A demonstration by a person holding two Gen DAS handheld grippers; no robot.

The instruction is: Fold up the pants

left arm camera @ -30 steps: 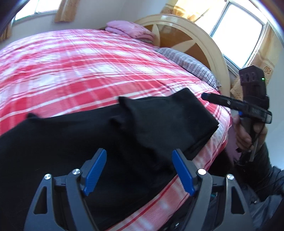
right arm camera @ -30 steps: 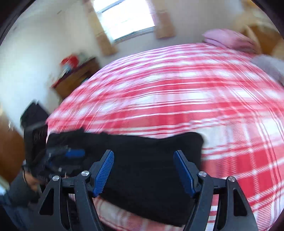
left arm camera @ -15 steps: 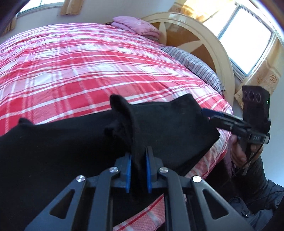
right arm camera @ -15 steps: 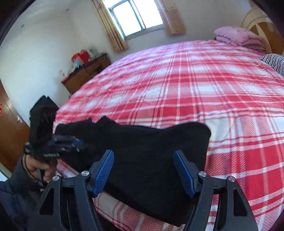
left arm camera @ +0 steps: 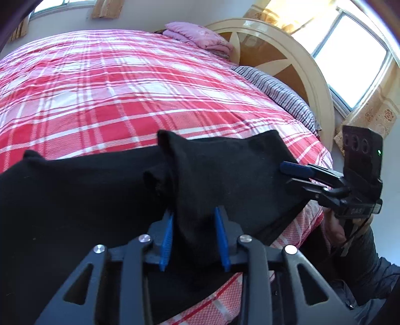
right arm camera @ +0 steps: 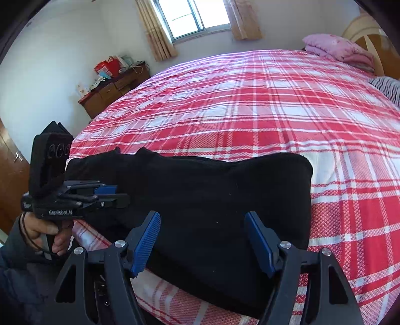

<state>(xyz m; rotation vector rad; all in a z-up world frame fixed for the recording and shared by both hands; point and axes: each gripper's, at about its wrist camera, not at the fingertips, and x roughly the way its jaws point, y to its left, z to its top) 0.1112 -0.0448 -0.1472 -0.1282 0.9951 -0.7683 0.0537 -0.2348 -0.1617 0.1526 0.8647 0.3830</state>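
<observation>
Black pants [left arm camera: 225, 175] lie partly folded along the near edge of a bed with a red plaid cover [left arm camera: 125, 87]; they also show in the right wrist view [right arm camera: 212, 195]. My left gripper [left arm camera: 194, 237] has its blue pads a little apart around a raised fold of the pants. My right gripper [right arm camera: 202, 240] is open over the pants' right end and holds nothing. In the left wrist view the right gripper [left arm camera: 295, 172] shows side-on at the pants' right end. In the right wrist view the left gripper [right arm camera: 110, 193] sits at their left part.
A cream and wood headboard [left arm camera: 287, 57], a striped pillow [left arm camera: 275, 92] and a folded pink blanket [left arm camera: 200, 37] are at the bed's head. A wooden dresser [right arm camera: 112, 92] with clutter stands by the far wall under a window [right arm camera: 192, 17].
My left gripper closed on the raised fold half a second ago and its pads have now parted somewhat. The right gripper stayed open and came closer over the pants' right end.
</observation>
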